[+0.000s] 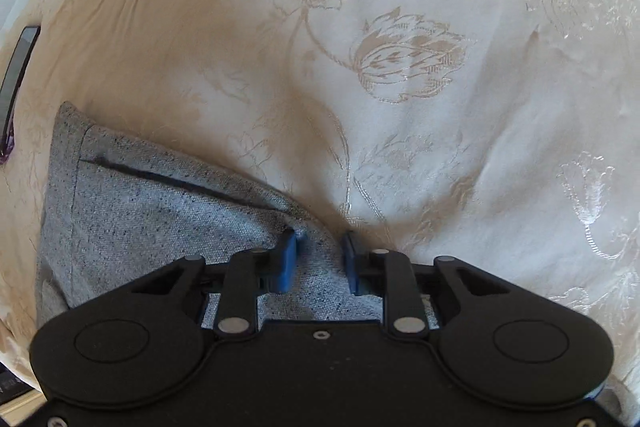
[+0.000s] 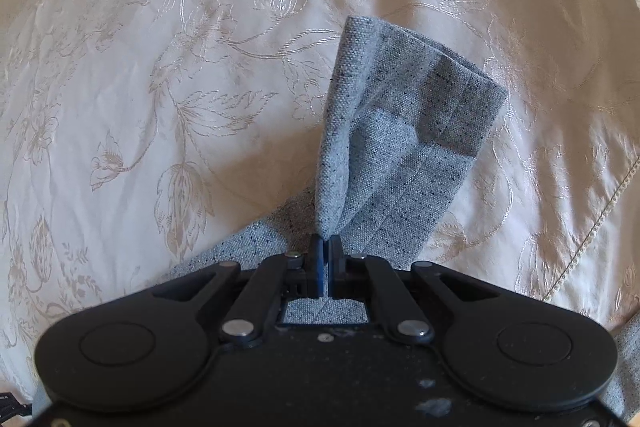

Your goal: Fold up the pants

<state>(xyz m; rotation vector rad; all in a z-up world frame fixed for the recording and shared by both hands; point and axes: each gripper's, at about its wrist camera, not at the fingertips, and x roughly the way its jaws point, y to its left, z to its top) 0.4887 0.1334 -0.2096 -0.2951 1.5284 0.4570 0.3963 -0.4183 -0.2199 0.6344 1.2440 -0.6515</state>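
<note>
Pinching a bunched ridge of the grey speckled woven pants (image 1: 152, 223), the left gripper (image 1: 320, 259) points down, its blue pads pressed against the cloth on both sides with a narrow gap filled by fabric. Item: black gripper body, nearest the lens in both wrist views. Item: right gripper (image 2: 325, 259), fingers pressed almost together on a fold of the same pants (image 2: 400, 131), the cloth standing up from the pinch as a raised, layered flap with a seamed end. Item: the rest of the pants, lying flat on the cream satin bedspread with woven floral pattern (image 1: 400, 47), a dark slit pocket line visible in the left view. Item: bedspread, lightly creased, spreading beyond the garment on all sides. Item: dark flat rectangular object (image 1: 18, 83), far left edge of the bedspread; identity unclear.
</note>
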